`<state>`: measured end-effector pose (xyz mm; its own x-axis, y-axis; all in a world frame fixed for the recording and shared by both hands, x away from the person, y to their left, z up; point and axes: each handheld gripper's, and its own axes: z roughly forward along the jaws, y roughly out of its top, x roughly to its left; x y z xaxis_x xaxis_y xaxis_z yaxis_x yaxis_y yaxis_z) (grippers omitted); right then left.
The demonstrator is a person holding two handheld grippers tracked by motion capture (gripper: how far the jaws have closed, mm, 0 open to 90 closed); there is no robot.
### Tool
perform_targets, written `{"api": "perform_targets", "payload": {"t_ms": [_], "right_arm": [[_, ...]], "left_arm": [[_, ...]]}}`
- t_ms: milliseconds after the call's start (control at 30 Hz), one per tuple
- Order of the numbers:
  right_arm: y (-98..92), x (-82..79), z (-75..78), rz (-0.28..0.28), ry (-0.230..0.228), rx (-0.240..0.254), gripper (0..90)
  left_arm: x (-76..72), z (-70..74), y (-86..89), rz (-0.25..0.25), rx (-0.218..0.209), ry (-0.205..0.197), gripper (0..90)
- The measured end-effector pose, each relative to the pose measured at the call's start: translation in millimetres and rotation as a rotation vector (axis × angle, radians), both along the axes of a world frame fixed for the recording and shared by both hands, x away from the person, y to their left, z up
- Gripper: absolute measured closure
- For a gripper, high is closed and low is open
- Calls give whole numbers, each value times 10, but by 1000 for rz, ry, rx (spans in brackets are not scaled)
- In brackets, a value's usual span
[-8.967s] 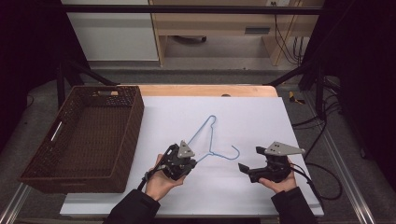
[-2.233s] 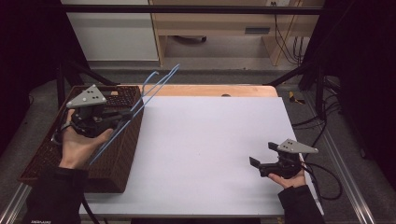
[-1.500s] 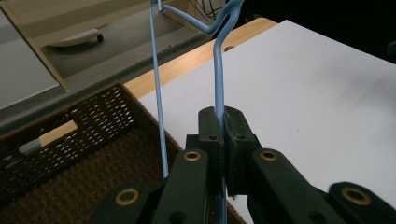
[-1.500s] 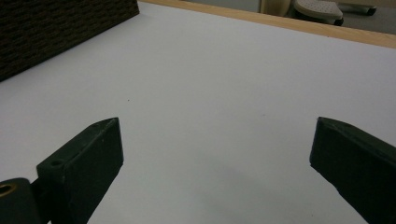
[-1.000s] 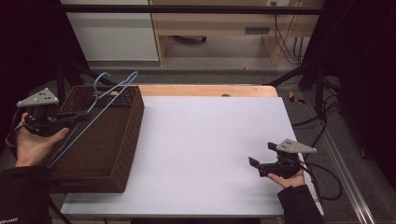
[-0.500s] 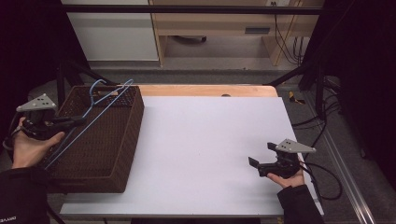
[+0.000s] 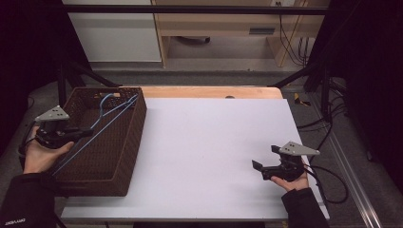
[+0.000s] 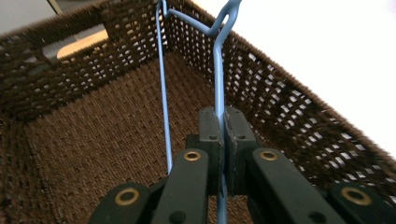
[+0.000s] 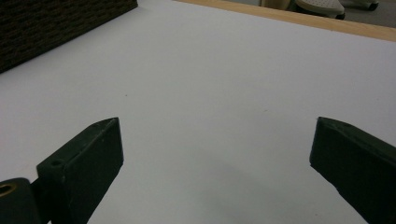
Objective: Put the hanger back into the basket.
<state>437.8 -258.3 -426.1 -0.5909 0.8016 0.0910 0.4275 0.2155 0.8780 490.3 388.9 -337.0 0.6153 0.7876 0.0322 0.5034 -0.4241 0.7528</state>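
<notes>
The blue wire hanger (image 7: 102,121) slants across the brown wicker basket (image 7: 126,156) at the table's left, its hook toward the far end. The left gripper (image 7: 71,134) clamps one wire. At near right, the right gripper (image 7: 259,164) rests on the white table (image 7: 214,137), jaws apart.

L gripper (image 7: 78,134) grips blue hanger (image 7: 102,124) | over basket (image 7: 130,156) | R gripper (image 7: 263,164) idle on table (image 7: 209,142)

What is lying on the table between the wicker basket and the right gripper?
Nothing: in the high view, the white table is bare between the wicker basket and the right gripper.
</notes>
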Motion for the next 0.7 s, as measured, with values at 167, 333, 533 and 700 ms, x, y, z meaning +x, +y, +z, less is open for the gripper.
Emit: {"api": "perform_targets", "payload": {"t_ms": [167,333,533,700], "right_arm": [[-1,-2,2,-1,0,1,31],[-4,-3,5,-3,-2,2,31],[-3,-5,6,-3,-4,3,31],[-4,-8,11,-4,-4,6,31]], "left_arm": [[45,-152,-49,17,28,26,873],[66,-300,-68,46,32,52,873],[72,-407,-78,71,57,78,870],[76,-446,-94,115,121,119,859]]}}
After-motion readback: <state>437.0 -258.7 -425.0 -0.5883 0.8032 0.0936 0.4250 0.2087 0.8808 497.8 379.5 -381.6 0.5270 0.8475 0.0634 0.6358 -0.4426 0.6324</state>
